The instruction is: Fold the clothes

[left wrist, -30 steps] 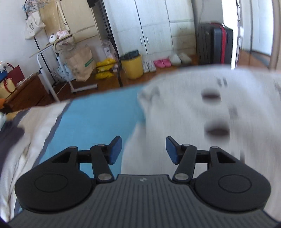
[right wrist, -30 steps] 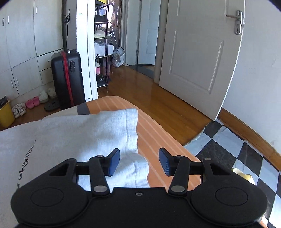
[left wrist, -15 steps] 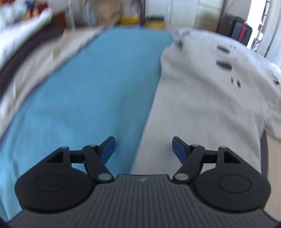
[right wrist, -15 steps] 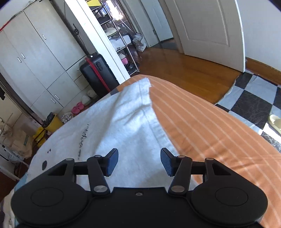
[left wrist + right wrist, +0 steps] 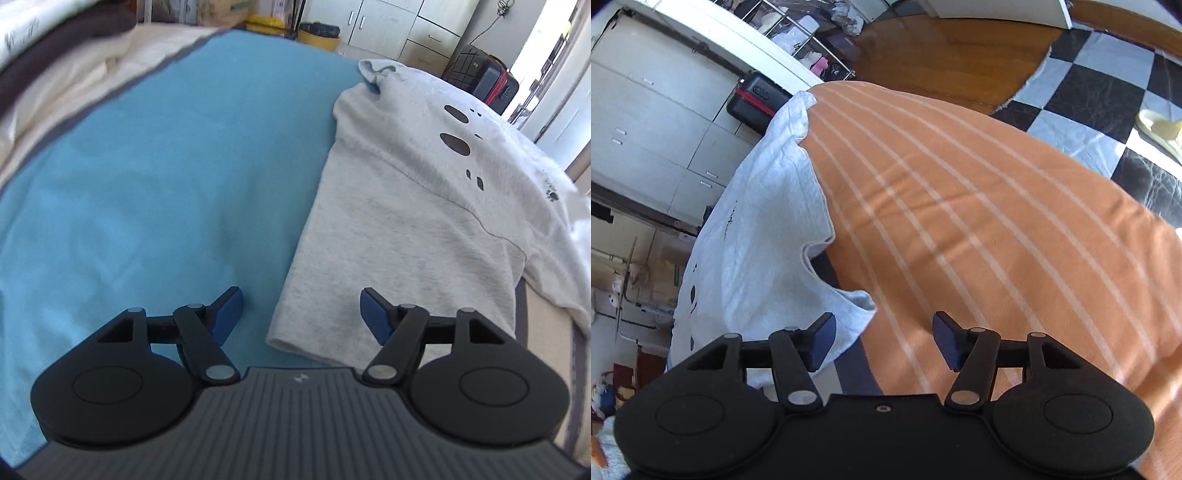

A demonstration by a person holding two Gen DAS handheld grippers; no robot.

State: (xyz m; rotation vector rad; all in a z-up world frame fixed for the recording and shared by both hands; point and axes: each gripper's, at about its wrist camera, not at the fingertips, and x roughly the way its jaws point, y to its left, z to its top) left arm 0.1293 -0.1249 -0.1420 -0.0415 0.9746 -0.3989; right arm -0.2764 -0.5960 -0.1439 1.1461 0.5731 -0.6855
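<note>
The grey sweatshirt (image 5: 417, 206) lies spread flat on the bed, between the blue sheet (image 5: 155, 177) and the orange striped blanket (image 5: 979, 221). The left gripper (image 5: 301, 310) hangs over its cuff, fingers apart and empty. The right gripper (image 5: 884, 338) has just been opening; it holds nothing, the other sleeve end just beside its left finger.

The sweatshirt (image 5: 406, 206) is soft, matt grey knit cloth. The blue sheet (image 5: 147, 184) looks like brushed cotton, perhaps. The orange blanket (image 5: 979, 221) is matt woven cloth; the floor (image 5: 953, 55) is glossy wood.
</note>
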